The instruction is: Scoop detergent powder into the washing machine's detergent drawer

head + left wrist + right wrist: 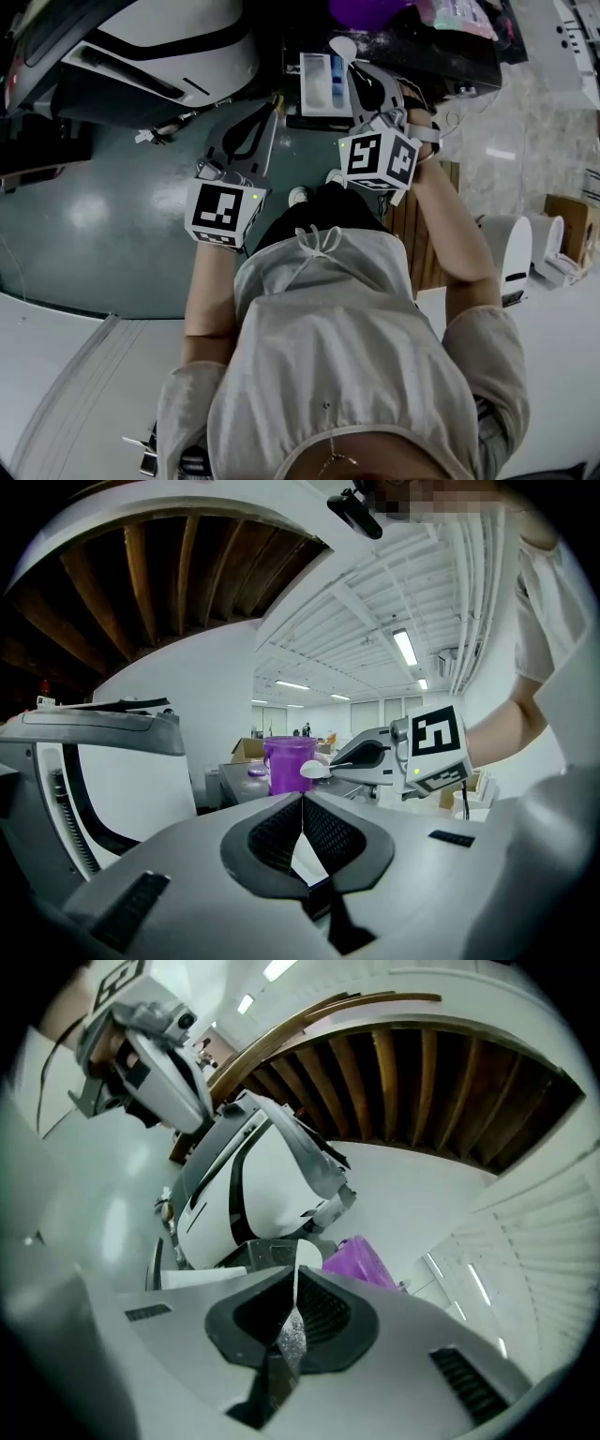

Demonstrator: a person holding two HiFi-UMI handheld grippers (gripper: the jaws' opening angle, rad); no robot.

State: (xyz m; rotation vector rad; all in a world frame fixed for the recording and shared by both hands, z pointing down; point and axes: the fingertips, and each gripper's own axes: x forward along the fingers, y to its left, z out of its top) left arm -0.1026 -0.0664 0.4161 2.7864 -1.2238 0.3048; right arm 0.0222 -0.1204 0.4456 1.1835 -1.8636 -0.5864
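Observation:
My right gripper (pixel 356 70) is shut on the thin handle of a white plastic spoon (pixel 342 47), whose bowl points toward the purple detergent tub (pixel 370 11). Just left of the spoon lies the white and blue detergent drawer (pixel 317 84). In the right gripper view the spoon (pixel 297 1265) stands edge-on between the pads, with the tub (pixel 361 1262) beyond it. My left gripper (pixel 267 112) hangs to the left, shut with nothing between its pads (pixel 323 832). From the left gripper view I see the right gripper (pixel 375 757), its spoon (pixel 314 771) and the tub (pixel 289 764).
A white washing machine (pixel 159 47) with dark trim stands at the upper left over a grey-green floor (pixel 94 216). A wooden slatted piece (pixel 417 234) and white objects (pixel 516 248) are at the right. The person's body fills the lower middle of the head view.

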